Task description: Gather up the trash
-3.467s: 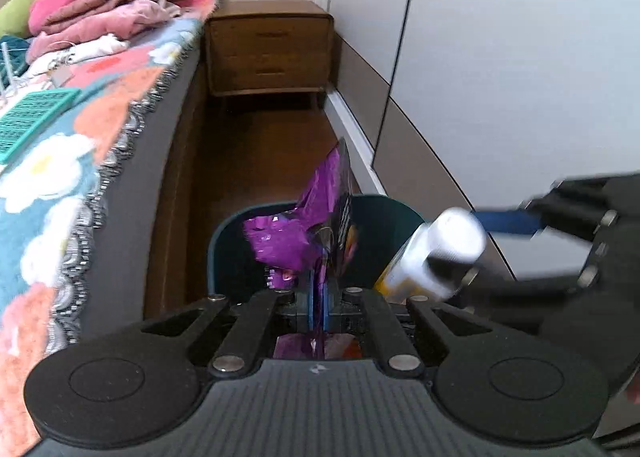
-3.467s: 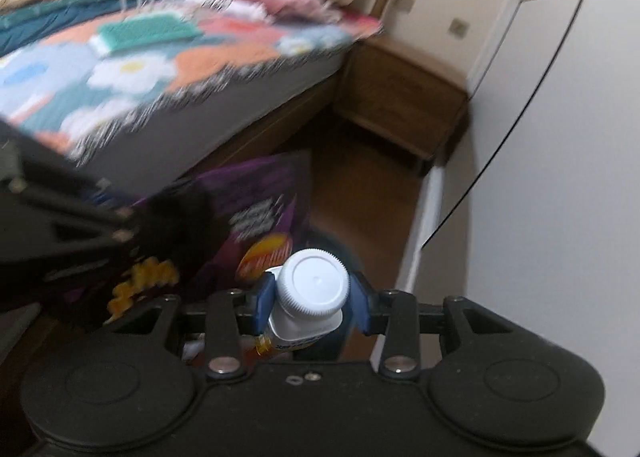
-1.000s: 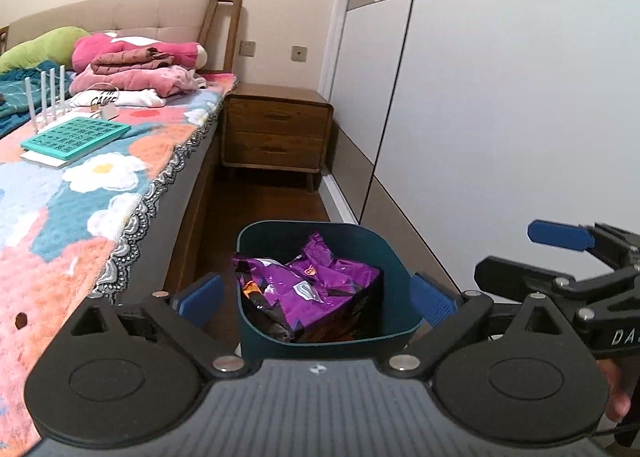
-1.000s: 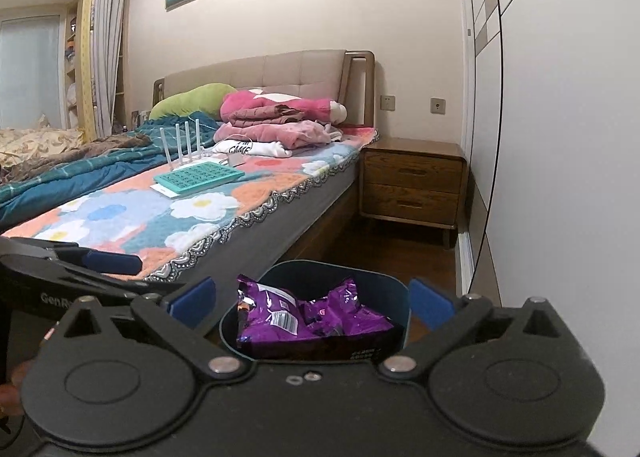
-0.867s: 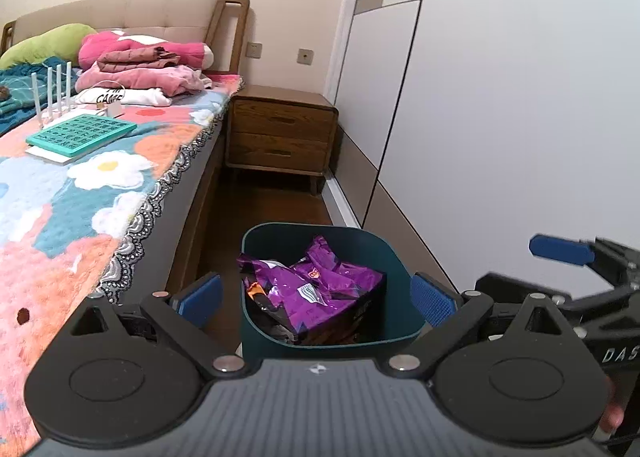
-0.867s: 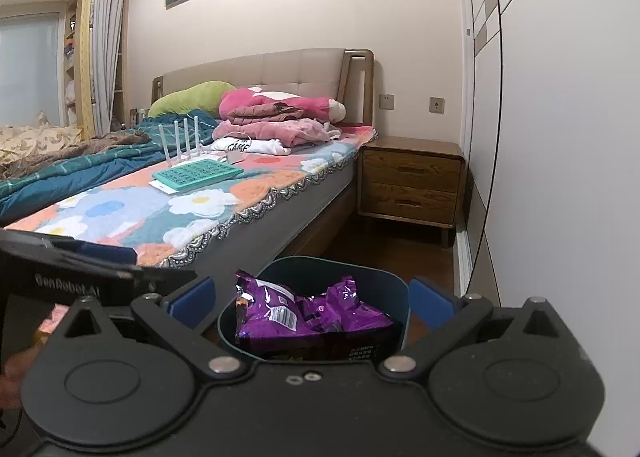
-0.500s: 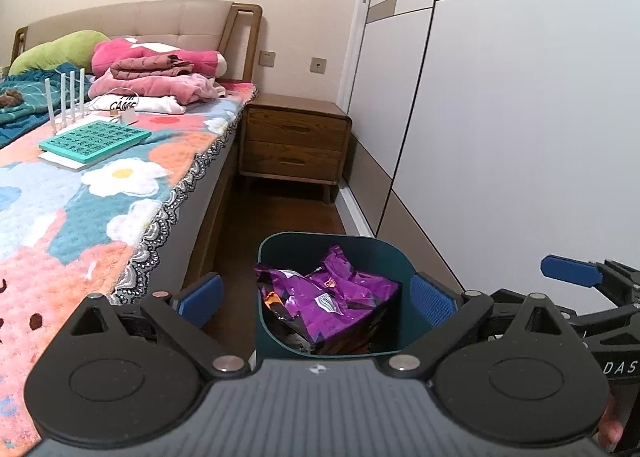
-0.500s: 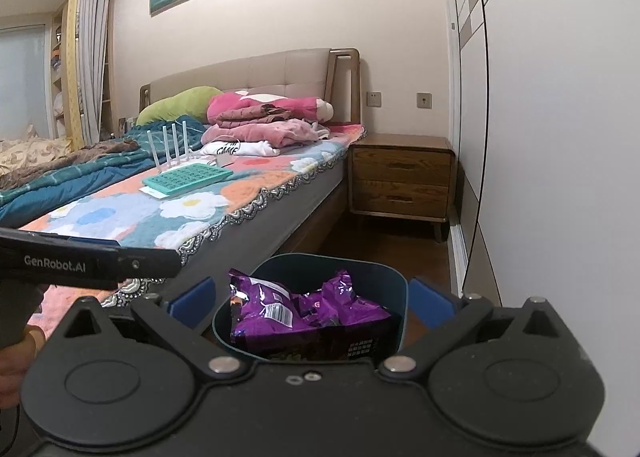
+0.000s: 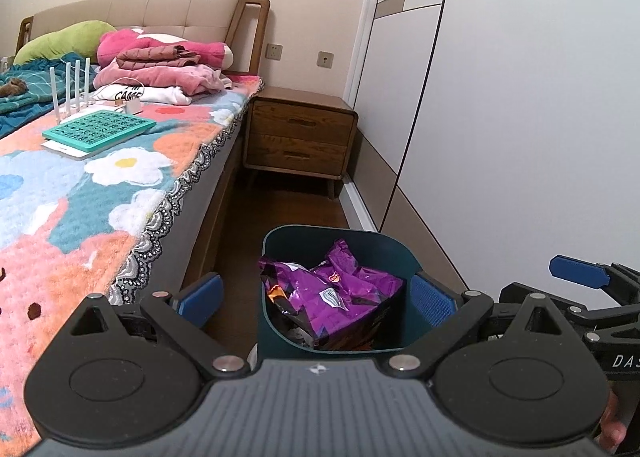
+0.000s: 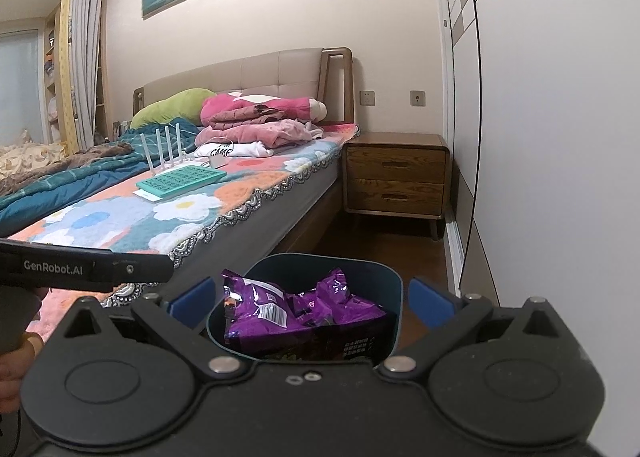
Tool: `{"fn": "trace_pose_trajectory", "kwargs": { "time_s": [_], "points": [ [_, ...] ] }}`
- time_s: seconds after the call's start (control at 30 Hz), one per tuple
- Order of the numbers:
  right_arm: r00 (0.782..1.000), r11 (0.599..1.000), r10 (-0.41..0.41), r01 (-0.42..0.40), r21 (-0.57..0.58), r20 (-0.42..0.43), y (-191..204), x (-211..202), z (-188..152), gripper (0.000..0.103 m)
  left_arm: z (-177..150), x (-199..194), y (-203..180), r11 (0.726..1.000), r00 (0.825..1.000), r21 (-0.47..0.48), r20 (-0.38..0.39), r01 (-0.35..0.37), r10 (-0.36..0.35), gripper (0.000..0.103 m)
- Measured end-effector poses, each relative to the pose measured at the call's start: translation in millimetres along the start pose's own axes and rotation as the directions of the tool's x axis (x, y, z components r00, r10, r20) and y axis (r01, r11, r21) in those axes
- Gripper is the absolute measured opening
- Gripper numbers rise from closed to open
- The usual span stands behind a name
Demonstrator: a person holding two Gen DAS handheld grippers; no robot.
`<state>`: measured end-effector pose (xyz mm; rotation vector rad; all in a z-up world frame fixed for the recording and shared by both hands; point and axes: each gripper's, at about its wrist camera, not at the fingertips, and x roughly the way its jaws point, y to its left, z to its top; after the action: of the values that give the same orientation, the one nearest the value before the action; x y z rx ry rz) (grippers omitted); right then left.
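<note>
A dark teal bin (image 9: pixel 280 241) (image 10: pixel 384 273) stands on the wooden floor between the bed and the wardrobe. Crumpled purple snack bags (image 9: pixel 340 289) (image 10: pixel 292 317) fill it to the rim. My left gripper (image 9: pixel 316 295) hangs above and just short of the bin, open and empty. My right gripper (image 10: pixel 310 301) is likewise open and empty over the bin's near side; in the left wrist view it shows at the right edge (image 9: pixel 580 285). The white bottle held earlier is hidden from view.
The bed (image 9: pixel 80 185) with a flowered blanket lies left, bearing a teal grid tray (image 9: pixel 98 131), a white router and folded clothes (image 9: pixel 168 73). A wooden nightstand (image 9: pixel 300 141) stands beyond the bin. White wardrobe doors (image 9: pixel 520 137) line the right. A hand holds the left gripper's handle (image 10: pixel 16 337).
Both grippers went from shut on a purple bag and a white bottle to open and empty. Since a second ago both have drawn back and up slightly; the bin looks smaller.
</note>
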<state>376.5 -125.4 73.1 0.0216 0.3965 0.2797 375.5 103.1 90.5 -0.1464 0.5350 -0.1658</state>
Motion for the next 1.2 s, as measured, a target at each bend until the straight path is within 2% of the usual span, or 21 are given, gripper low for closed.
{"fn": "trace_pose_trajectory", "kwargs": {
  "time_s": [0.4,0.8,1.2],
  "points": [
    [1.000,1.000,0.004,-0.004,0.018,0.009,0,-3,2,0.103,1,-7,-3,1.000,1.000,0.009,0.010,-0.020,0.020,0.101],
    [0.998,1.000,0.004,-0.004,0.012,0.057,9,-15,14,0.103,17,-25,-8,0.999,0.998,0.015,0.053,-0.029,0.028,0.101],
    [0.998,1.000,0.000,-0.001,0.014,0.068,12,-15,19,0.103,21,-29,-5,0.999,0.998,-0.016,0.058,-0.028,0.029,0.101]
  ]
}}
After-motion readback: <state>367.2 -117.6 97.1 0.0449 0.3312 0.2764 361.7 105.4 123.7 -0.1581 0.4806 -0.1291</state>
